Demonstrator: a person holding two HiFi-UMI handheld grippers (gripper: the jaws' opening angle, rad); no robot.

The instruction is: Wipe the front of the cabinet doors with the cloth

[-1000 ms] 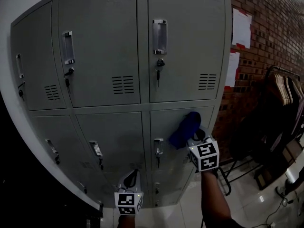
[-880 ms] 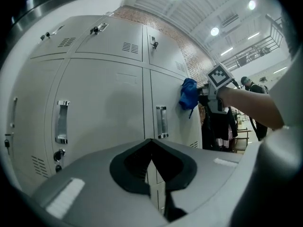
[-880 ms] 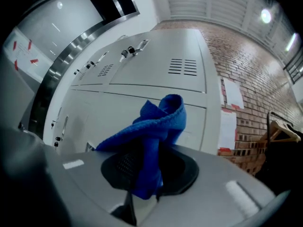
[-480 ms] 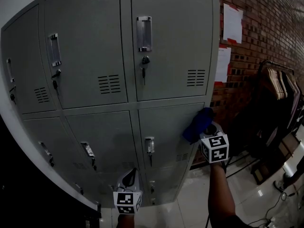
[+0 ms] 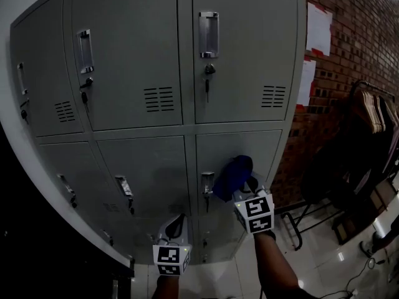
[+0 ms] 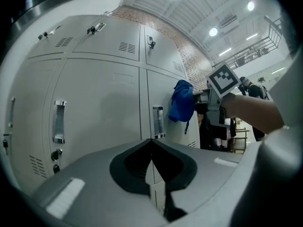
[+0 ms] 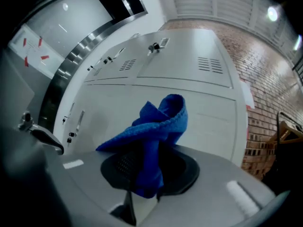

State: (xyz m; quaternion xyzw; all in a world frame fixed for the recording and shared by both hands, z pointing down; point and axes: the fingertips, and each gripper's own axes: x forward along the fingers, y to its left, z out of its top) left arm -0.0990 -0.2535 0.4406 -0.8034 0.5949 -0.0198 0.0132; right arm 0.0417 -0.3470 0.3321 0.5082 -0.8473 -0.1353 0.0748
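A grey metal cabinet (image 5: 168, 73) with several locker doors fills the head view. My right gripper (image 5: 244, 185) is shut on a bunched blue cloth (image 5: 232, 174), held against the lower right door (image 5: 262, 148) beside its handle (image 5: 207, 183). In the right gripper view the cloth (image 7: 156, 126) stands up out of the shut jaws in front of that door (image 7: 208, 108). My left gripper (image 5: 175, 229) hangs low before the bottom doors, jaws shut with nothing in them. The left gripper view shows the cloth (image 6: 182, 100) and the right gripper's marker cube (image 6: 222, 78).
A brick wall (image 5: 355, 36) with white and red papers (image 5: 318, 27) stands to the right of the cabinet. A rack of hangers with dark garments (image 5: 368, 136) stands on the shiny tiled floor (image 5: 324, 254) at the right. Keys hang from upper door locks (image 5: 207, 70).
The right gripper with the cloth has moved left and down across the lower right door, from its right edge to beside the handle. The left gripper has stayed put.
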